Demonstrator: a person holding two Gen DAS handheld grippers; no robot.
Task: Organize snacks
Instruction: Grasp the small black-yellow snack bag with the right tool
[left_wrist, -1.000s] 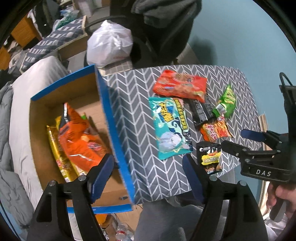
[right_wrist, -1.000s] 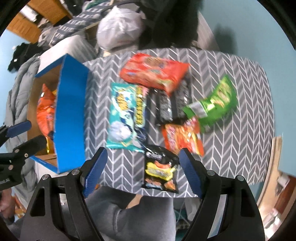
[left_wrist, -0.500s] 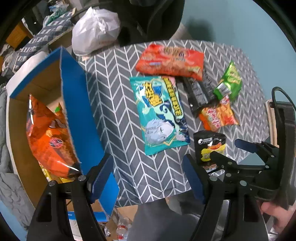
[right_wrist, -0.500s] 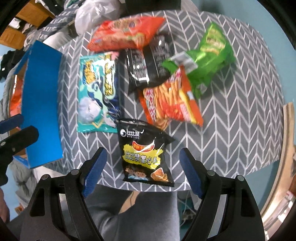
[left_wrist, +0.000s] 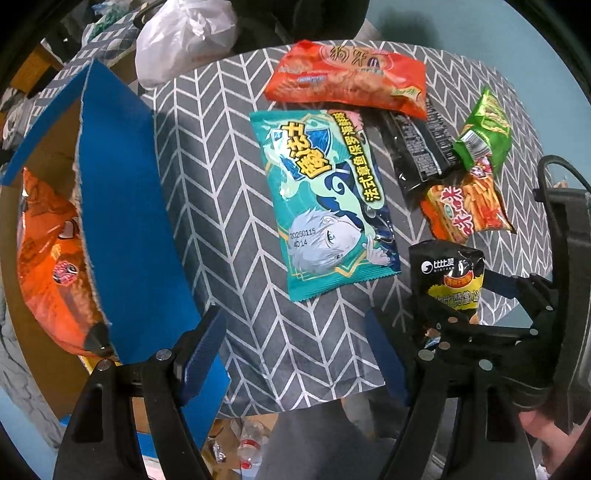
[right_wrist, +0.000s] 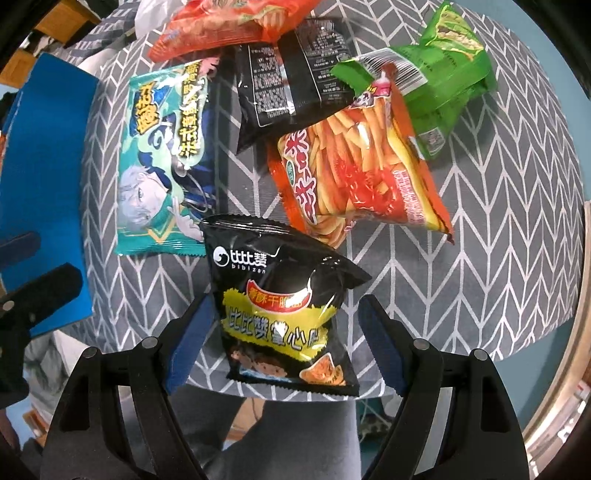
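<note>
The light, puffy, slippery black snack bag (right_wrist: 286, 314) is best pinched mid-body by the wide-open, empty right gripper (right_wrist: 284, 343) straddling it.

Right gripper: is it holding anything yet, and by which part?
Nothing held. The right gripper is open, its fingers straddling the black snack bag without pressing it.

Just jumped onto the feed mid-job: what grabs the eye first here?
The black and yellow snack bag at the table's near edge, sitting between the open fingers of the right hand-held gripper. Behind it lie a teal anime-print bag, an orange fries bag and a green bag. Left of the table, a blue-flapped cardboard box holds an orange bag.
</note>
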